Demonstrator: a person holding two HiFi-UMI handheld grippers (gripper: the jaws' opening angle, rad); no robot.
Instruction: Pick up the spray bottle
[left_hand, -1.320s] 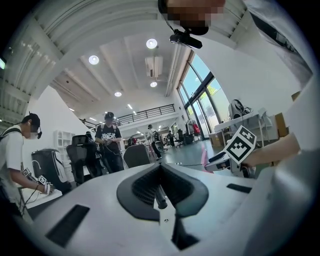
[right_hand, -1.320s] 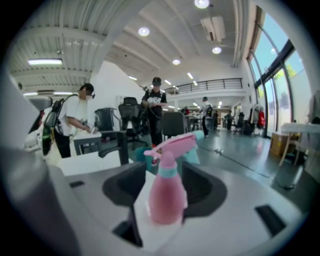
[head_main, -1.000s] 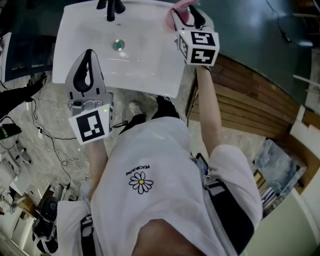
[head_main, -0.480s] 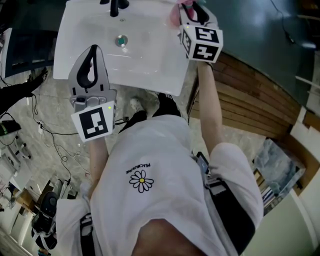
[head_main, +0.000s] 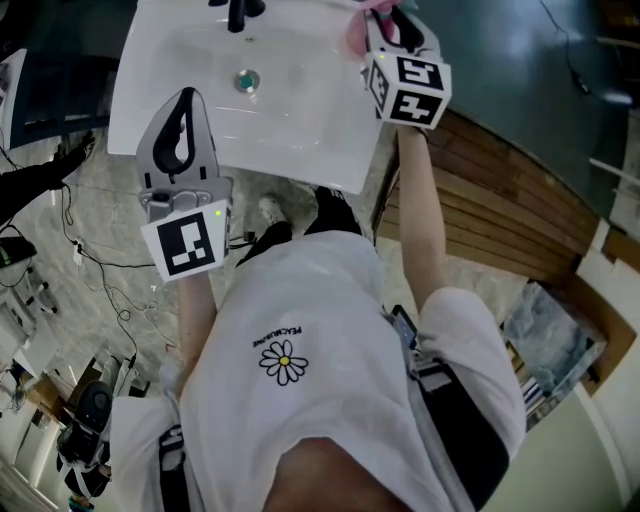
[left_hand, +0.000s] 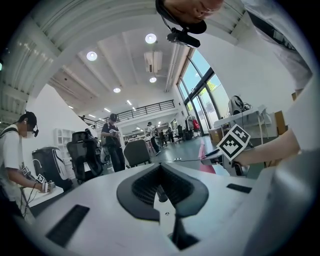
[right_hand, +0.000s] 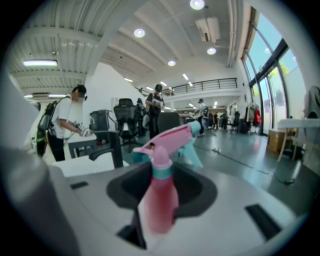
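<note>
The pink spray bottle (right_hand: 157, 210), with a pink and teal trigger head, stands upright between the jaws of my right gripper (right_hand: 162, 186). Those jaws are closing and their pads sit against the bottle's body. From the head view only a pink edge of the bottle (head_main: 356, 32) shows beside the right gripper (head_main: 388, 14), at the sink's back right corner. My left gripper (head_main: 183, 102) hangs shut and empty over the sink's front left rim; its pads meet in the left gripper view (left_hand: 160, 172).
The white sink (head_main: 290, 135) has a black faucet (head_main: 238, 12) at the back and a round drain (head_main: 246, 79). Wooden slats (head_main: 500, 190) lie to the right. Cables trail on the stone floor (head_main: 90, 270) at the left. People stand in the hall behind.
The right gripper's jaws have drawn in round the pink bottle. Both hands stay where they were; the head view has shifted slightly.
</note>
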